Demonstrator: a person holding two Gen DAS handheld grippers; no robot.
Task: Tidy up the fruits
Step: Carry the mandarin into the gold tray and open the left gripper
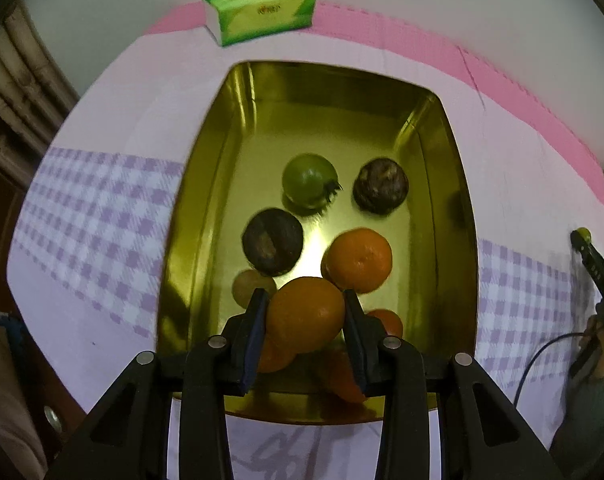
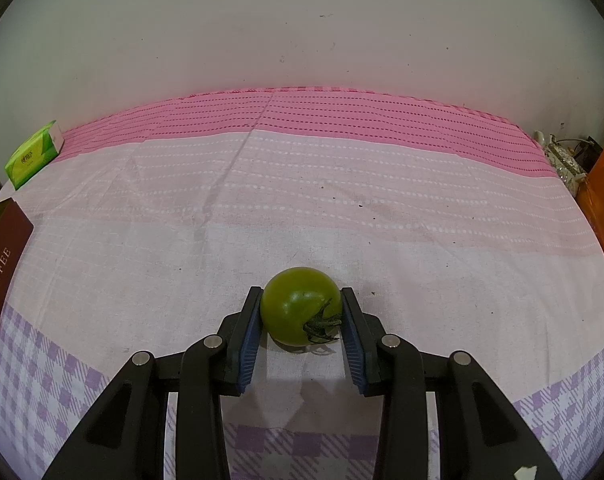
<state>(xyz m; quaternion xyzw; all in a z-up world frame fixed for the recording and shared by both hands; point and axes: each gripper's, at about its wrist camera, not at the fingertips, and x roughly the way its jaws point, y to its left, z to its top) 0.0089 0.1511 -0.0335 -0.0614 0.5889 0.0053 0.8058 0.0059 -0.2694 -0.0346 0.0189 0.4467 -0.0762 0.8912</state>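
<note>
- Above shiny gold rectangular metal tray: left gripper clamped on round orange mandarin; green tomato, two dark round fruits, more oranges below.
- On pink-and-lilac checked cloth: right gripper clamped on round green tomato, resting on cloth.

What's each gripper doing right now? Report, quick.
Left gripper: shut on an orange over the tray.
Right gripper: shut on a green tomato.
</note>
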